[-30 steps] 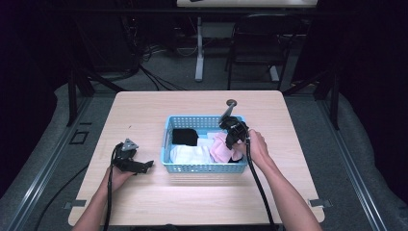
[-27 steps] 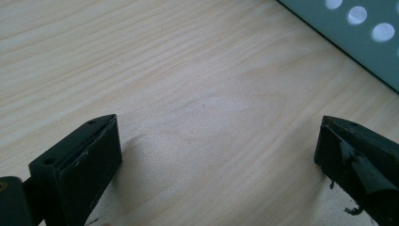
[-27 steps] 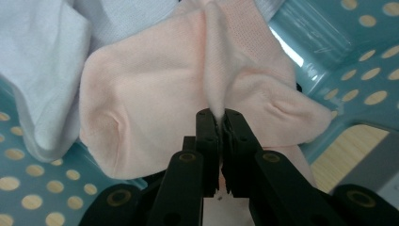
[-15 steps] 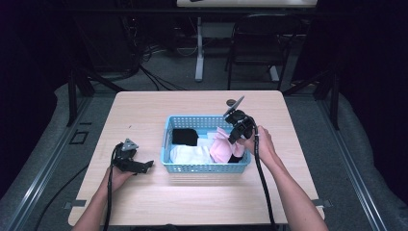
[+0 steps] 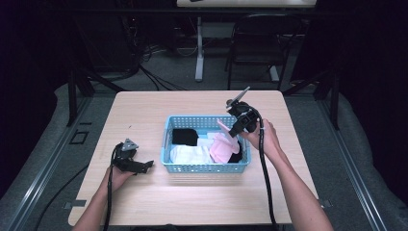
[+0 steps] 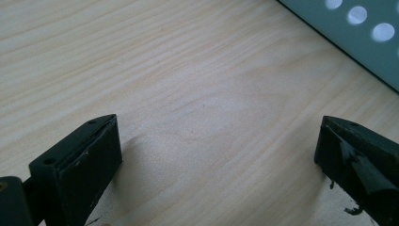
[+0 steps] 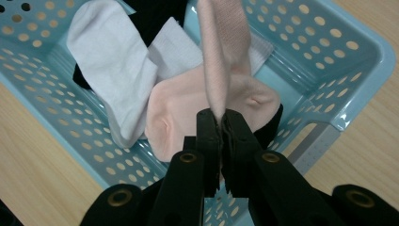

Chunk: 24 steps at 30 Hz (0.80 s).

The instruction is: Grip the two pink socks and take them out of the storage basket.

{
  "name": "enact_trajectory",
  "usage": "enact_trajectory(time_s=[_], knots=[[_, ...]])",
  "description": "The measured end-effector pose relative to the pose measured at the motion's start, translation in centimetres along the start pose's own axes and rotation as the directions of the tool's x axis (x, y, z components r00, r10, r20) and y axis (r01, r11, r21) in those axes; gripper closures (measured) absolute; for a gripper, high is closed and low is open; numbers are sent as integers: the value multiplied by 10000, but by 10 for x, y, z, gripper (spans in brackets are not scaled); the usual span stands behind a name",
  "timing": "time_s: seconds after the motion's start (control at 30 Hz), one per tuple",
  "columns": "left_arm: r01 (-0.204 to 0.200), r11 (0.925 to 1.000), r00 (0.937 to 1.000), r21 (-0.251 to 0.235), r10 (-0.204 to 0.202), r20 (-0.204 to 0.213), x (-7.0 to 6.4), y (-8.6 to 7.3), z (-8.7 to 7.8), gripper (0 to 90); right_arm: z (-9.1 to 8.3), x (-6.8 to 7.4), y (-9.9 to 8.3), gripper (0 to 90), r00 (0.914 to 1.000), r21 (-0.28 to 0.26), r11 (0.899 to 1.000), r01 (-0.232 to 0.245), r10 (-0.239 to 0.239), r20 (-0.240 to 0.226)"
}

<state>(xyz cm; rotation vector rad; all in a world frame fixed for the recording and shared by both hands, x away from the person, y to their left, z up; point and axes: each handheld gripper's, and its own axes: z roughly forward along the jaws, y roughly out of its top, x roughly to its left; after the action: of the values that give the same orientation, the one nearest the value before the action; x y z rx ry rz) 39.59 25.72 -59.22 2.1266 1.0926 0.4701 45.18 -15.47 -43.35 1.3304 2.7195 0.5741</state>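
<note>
A light blue perforated basket (image 5: 207,167) sits mid-table and holds white socks (image 5: 188,154), black socks (image 5: 184,136) and pink socks (image 5: 220,150). My right gripper (image 5: 233,134) hovers over the basket's right end, shut on one pink sock (image 7: 218,56) that hangs from its jaws above a second pink sock (image 7: 179,113). White socks (image 7: 113,70) lie beside them. My left gripper (image 5: 147,165) rests on the table left of the basket, open, with bare wood between its fingers (image 6: 89,160). The basket's wall (image 6: 357,33) is at the upper right of the left gripper view.
The wooden table (image 5: 144,115) has free room around the basket. A black chair (image 5: 252,43) and a table leg (image 5: 198,53) stand beyond the far edge. Cables trail from both grippers toward the near edge.
My right gripper has risen and drawn back to the right, lifting the pink sock partly out of the basket. The left gripper has stayed put.
</note>
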Motion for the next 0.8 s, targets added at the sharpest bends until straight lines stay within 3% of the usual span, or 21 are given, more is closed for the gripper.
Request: enact_trajectory(time_s=[0.07,0.3,0.57,0.8], knots=[[-2,10000,10000,8,2,5,0,0,0,10,-1,1,0,860,9998,-90,9998,-173,173,-36],[-3,10000,10000,1,3,0,0,0,0,10,-21,0,2,859,9999,9,10000,50,-50,-90],[-2,10000,10000,4,2,-4,0,0,0,10,-45,6,2,859,9994,-321,9989,345,-346,-39],[0,10000,10000,-2,0,-6,0,0,0,11,-61,5,0,859,9997,-426,9988,250,-251,-14]])
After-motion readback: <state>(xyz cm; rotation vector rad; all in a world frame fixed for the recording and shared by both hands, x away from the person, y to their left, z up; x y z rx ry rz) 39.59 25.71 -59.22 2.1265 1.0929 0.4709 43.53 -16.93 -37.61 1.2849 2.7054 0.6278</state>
